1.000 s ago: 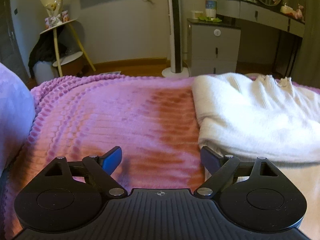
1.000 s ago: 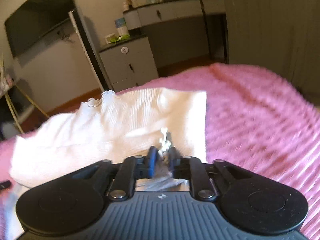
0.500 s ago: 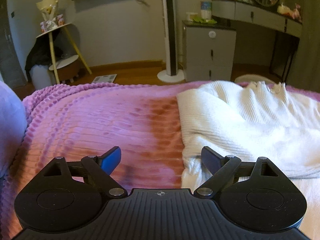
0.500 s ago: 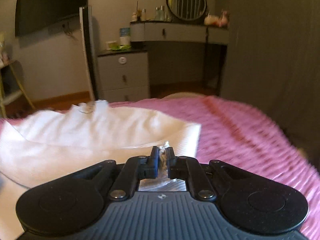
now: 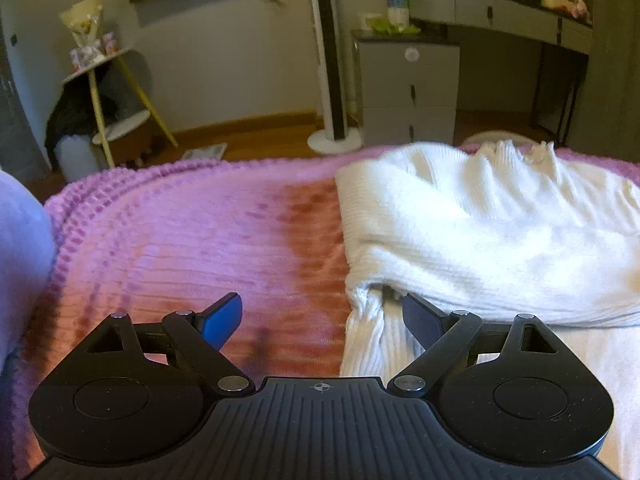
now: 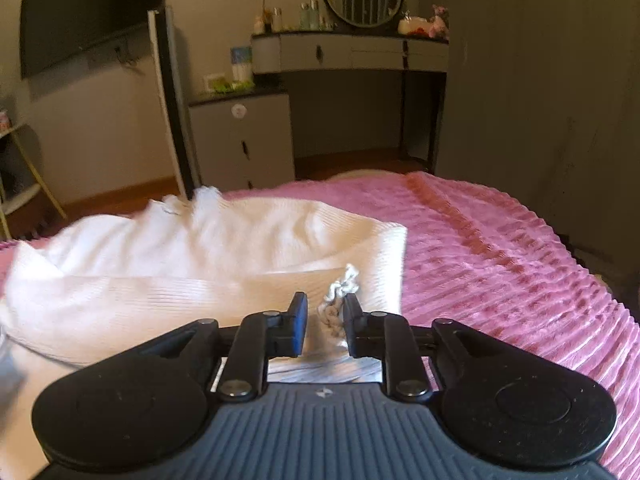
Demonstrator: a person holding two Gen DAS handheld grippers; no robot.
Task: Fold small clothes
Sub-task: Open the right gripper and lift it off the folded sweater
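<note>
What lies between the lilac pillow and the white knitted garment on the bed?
Only a bare stretch of the pink ribbed blanket separates the lilac pillow from the white knitted garment. The left wrist view shows this.

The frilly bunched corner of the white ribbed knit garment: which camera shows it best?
The right wrist view: the frilly bunched corner sits between the right tool's parted fingers. The left wrist view shows only the white ribbed knit garment's other folded edge.

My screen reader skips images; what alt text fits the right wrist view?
The right gripper, jaws slightly apart and just opened, has a bunched frill of the white ribbed knit garment between its fingers, on a pink textured blanket.
</note>
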